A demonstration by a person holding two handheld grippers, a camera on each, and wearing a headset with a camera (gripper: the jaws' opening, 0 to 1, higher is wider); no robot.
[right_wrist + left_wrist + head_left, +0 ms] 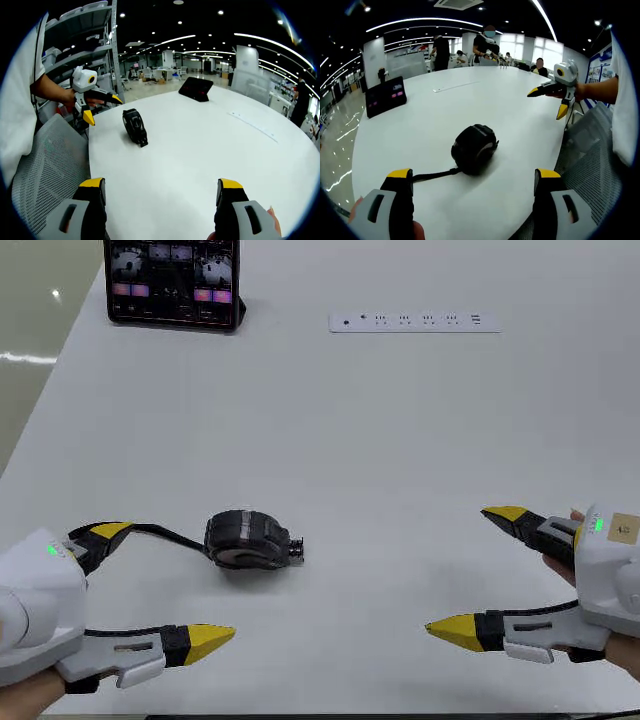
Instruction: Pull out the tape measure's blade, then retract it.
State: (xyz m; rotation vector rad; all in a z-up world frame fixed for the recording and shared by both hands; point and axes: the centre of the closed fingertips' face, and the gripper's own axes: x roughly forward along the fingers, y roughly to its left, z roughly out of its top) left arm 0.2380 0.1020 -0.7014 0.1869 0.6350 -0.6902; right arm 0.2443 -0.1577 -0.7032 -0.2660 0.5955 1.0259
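A black, rounded tape measure (247,539) rests on the white counter (400,440), blade drawn in, hook at its right end. Its thin black strap (170,535) trails leftward.

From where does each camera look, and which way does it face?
Head view: over the table, looking down at the tape measure; left tongs and right tongs show, open.
Left gripper view: on the left tongs, facing the tape measure and the right tongs beyond; own tongs below.
Right gripper view: on the right tongs, facing the tape measure and left tongs; own tongs below.
Shared: all three see the tape measure.
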